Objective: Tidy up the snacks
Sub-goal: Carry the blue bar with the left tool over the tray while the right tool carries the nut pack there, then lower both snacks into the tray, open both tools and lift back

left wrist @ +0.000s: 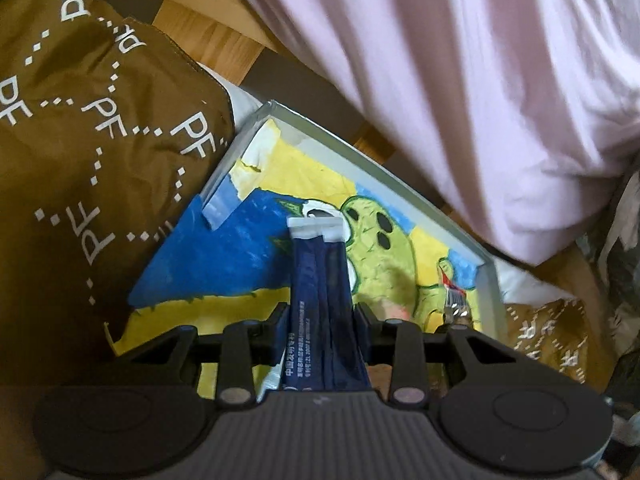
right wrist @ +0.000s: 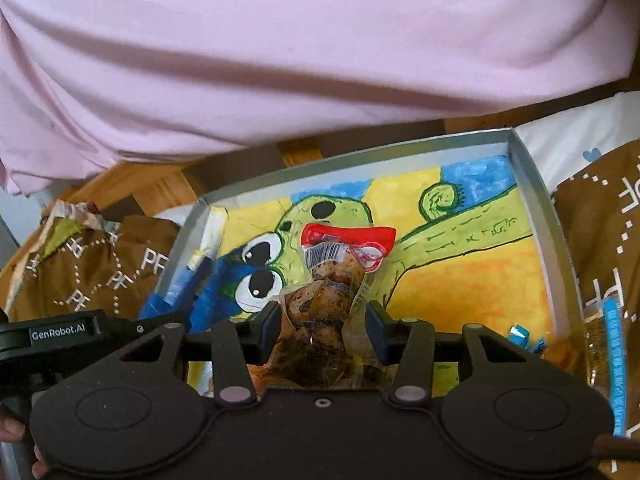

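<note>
My left gripper (left wrist: pixel 322 320) is shut on a bundle of dark blue stick sachets (left wrist: pixel 320 276) with white ends, which point forward over a shallow grey tray (left wrist: pixel 360 158). A yellow, blue and green painted sheet (left wrist: pixel 224 256) lines the tray. My right gripper (right wrist: pixel 322 320) is shut on a clear packet of speckled brown eggs (right wrist: pixel 324 296) with a red top strip, held above the same tray (right wrist: pixel 360 151). In the right wrist view the left gripper's black body (right wrist: pixel 68 334) comes in from the left edge.
Brown cloth printed with white PF letters (left wrist: pixel 80 160) lies on both sides of the tray (right wrist: pixel 600 240). A person's pink shirt (right wrist: pixel 280 60) fills the far side. Small blue wrappers (right wrist: pixel 520 336) and a blue-striped clear packet (right wrist: pixel 614 360) sit at the tray's near right corner.
</note>
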Tool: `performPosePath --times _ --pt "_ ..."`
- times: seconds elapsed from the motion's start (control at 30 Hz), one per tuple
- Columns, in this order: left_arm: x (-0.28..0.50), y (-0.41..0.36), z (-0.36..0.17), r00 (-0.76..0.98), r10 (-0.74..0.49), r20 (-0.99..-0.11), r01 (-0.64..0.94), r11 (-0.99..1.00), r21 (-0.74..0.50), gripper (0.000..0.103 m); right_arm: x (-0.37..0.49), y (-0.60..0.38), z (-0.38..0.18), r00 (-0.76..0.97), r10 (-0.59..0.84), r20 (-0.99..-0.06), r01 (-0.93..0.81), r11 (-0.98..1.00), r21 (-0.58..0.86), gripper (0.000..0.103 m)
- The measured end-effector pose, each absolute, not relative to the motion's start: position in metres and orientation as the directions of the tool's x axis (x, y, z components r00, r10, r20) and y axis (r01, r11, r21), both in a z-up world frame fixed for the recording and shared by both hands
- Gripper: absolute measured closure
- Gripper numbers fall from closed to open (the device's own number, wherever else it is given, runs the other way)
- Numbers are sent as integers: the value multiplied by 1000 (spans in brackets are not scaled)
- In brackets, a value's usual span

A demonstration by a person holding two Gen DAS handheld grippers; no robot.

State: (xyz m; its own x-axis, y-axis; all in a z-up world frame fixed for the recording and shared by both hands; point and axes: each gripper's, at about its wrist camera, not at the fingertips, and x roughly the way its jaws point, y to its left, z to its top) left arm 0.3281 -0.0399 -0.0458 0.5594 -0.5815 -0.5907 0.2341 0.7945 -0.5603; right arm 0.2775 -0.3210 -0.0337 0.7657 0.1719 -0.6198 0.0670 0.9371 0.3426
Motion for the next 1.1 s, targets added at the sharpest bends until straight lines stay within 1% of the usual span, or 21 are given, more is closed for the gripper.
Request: performPosePath --times 0.1,0.17,0.23,0.27,0.3,0.33,0.37,0.4,0.43,0.47,0.5,0.53,0.6,0.67,0.73,0.83,0.9,1.1 --pt "326 -48 -47 567 -557 -606 251 818 -517 64 280 -319 -38 760 157 -631 73 944 323 52" --pt "322 -55 -47 573 -534 -622 261 838 -480 62 281 -318 -40 758 153 -633 74 945 317 47" --pt "320 -60 -47 581 -514 -631 270 853 -446 60 280 -316 -39 763 147 -629 66 951 302 47" --pt "319 -62 -47 583 -508 -634 272 858 -437 54 279 -315 -38 764 150 -627 59 952 300 42" --pt "318 -62 -46 588 -501 -635 270 861 -430 50 278 -314 -37 769 151 -621 55 953 299 39" --pt "317 -62 -45 594 -497 -633 265 864 -429 43 277 -313 -35 774 147 -616 53 954 295 34" --pt "316 -61 -43 600 -493 -630 259 865 -430 39 276 -313 -34 778 143 -611 51 956 289 31" --pt "315 -60 -41 607 -492 -625 255 865 -433 38 274 -312 -32 783 140 -606 48 958 283 29" --pt "313 -59 -38 614 -490 -619 253 865 -433 32 271 -311 -31 789 134 -599 47 960 276 27" --pt "311 -57 -34 626 -484 -612 248 867 -432 24 268 -310 -29 796 126 -592 46 962 267 23" --pt "308 -55 -29 640 -475 -604 242 870 -429 21 264 -310 -26 804 117 -582 47 965 258 21" --pt "305 -53 -24 655 -462 -597 235 876 -420 15 260 -309 -24 813 107 -572 47 967 249 19" --pt "298 -50 -12 683 -428 -592 224 894 -389 11 251 -309 -17 831 87 -550 52 972 231 13" --pt "288 -47 3 716 -387 -581 216 914 -343 3 241 -309 -11 847 70 -526 57 974 221 8" --pt "276 -45 16 752 -354 -556 210 928 -307 1 231 -309 -3 862 58 -504 60 975 215 6" --pt "258 -42 35 794 -315 -520 208 944 -255 1 214 -308 8 885 53 -462 48 978 204 1" --pt "243 -38 46 822 -287 -493 194 953 -231 0 201 -304 15 900 51 -434 34 982 185 1" --pt "206 -24 59 851 -265 -453 160 953 -257 0 159 -292 30 933 12 -360 45 987 151 1"
